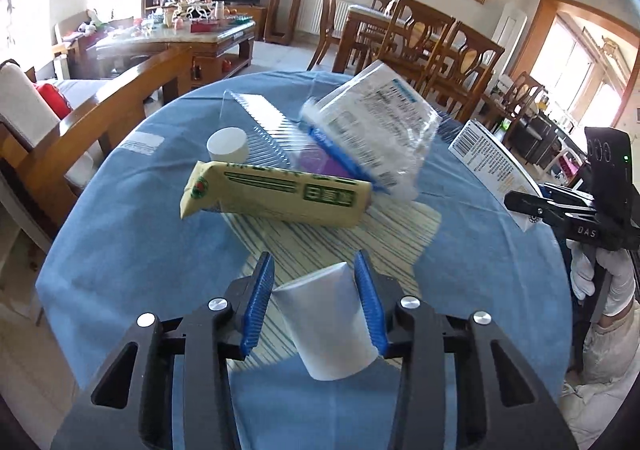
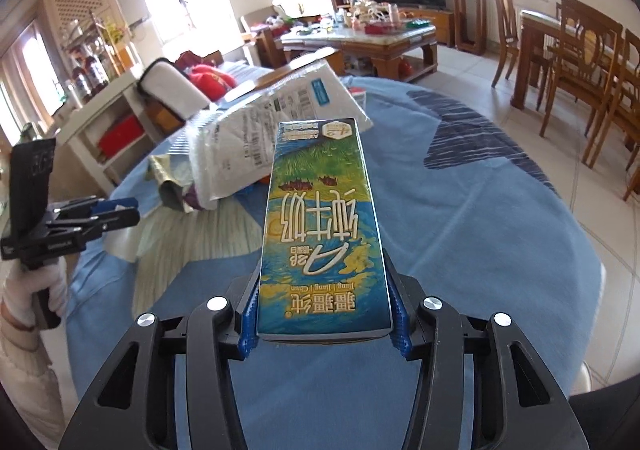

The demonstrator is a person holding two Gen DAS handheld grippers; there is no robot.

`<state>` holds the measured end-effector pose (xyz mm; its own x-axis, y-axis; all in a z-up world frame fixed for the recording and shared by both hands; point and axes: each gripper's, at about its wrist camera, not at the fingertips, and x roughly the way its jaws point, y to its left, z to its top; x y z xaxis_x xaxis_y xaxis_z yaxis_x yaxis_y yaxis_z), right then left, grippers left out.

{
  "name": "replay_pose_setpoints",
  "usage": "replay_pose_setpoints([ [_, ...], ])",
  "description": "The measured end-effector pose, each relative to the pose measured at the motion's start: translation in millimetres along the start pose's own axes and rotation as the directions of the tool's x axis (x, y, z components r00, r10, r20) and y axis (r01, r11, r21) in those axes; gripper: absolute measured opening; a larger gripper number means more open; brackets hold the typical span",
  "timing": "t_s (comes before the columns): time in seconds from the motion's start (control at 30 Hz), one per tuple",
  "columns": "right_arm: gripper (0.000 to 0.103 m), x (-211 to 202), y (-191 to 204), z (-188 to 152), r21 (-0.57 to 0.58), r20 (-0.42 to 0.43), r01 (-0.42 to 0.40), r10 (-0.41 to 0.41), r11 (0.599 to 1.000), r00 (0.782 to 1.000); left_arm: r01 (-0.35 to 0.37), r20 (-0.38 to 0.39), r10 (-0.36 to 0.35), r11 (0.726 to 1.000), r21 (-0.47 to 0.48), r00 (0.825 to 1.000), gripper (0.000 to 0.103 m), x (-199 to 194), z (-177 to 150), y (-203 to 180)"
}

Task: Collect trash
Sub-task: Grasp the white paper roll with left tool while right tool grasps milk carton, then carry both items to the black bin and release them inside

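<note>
Trash is gathered two pieces at a time at a round table under a blue cloth (image 1: pixel 120 209): the left gripper (image 1: pixel 316 302) has its blue pads pressed to the sides of a white paper cup (image 1: pixel 328 326), tilted between them, while the right gripper (image 2: pixel 324 314) pinches the lower end of a tall milk carton (image 2: pixel 320 226) with a blue-and-green printed face, its length running out ahead of the jaws. Both pieces appear to be in hand and raised from the cloth, so the step under way reads as the pick-up, with the carry to a bin or bag next; no such container shows in either view, and finding one is what the following move calls for, along with keeping the cup from slipping out of its light squeeze. More litter waits on a striped mat (image 1: pixel 340 238) at mid-table: a yellow packet (image 1: pixel 276 197) with green print, a crinkled clear-and-white wrapper (image 1: pixel 368 133) propped above it, a ridged clear plastic tray (image 1: pixel 260 125), a second small white cup (image 1: pixel 227 143) standing beside it, and something purple under the wrapper. A white-gloved hand (image 1: pixel 600 282) grips the right tool's handle at the table's edge. Wooden dining chairs (image 1: pixel 432 41) and a cluttered coffee table (image 1: pixel 192 33) stand beyond, well clear of the work.
</note>
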<state>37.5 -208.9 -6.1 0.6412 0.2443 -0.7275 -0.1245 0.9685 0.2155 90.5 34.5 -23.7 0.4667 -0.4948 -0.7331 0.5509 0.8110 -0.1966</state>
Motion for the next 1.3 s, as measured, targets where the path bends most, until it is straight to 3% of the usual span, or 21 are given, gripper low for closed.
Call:
replay_pose_setpoints([
  [0.1,0.050,-18.0,1.3,-5.6,-0.008,0.021,-0.002,0.002,1.000,1.000,0.006,0.019,-0.006,1.000,-0.007,1.000,0.041,-7.6,-3.3,-6.6],
  [0.13,0.050,-25.9,1.1,-8.6,-0.010,0.031,-0.004,0.005,1.000,1.000,0.010,0.024,-0.010,1.000,-0.009,1.000,0.032,-9.2,-4.2,-9.1],
  [0.17,0.050,-30.7,3.3,-10.2,-0.012,0.037,-0.005,0.006,1.000,0.999,0.013,0.024,-0.013,1.000,-0.013,1.000,0.030,-10.0,-3.9,-9.8],
  [0.47,0.050,-69.6,0.5,-28.1,-0.021,0.071,-0.046,0.047,0.999,0.996,-0.015,0.012,0.016,0.999,-0.046,1.000,0.033,-5.2,-13.7,-14.3],
  [0.63,0.050,-77.7,1.3,-35.3,-0.012,0.077,-0.054,0.055,0.998,0.995,-0.031,0.000,0.031,0.999,-0.015,1.000,0.033,-9.8,-21.1,-27.7],
  [0.8,0.050,-83.9,-0.5,-39.2,-0.005,0.082,-0.062,0.062,0.998,0.995,-0.012,-0.052,0.013,1.000,0.019,0.999,0.034,-11.7,-39.8,-40.8],
  [0.87,0.050,-83.9,1.7,-39.1,-0.006,0.082,-0.064,0.065,0.998,0.995,-0.058,-0.089,0.063,0.997,0.054,0.994,0.033,-2.2,-53.5,-47.2],
  [1.0,0.050,-87.5,4.4,-40.9,-0.006,0.088,-0.073,0.073,0.997,0.993,-0.019,-0.027,0.019,1.000,-0.014,0.999,0.022,-6.1,-64.2,-41.8],
  [1.3,0.050,-123.0,-5.1,-49.4,-0.027,0.139,-0.043,0.046,0.999,0.989,0.093,0.096,-0.094,0.996,0.015,0.991,0.022,-27.3,-45.8,-80.7],
])
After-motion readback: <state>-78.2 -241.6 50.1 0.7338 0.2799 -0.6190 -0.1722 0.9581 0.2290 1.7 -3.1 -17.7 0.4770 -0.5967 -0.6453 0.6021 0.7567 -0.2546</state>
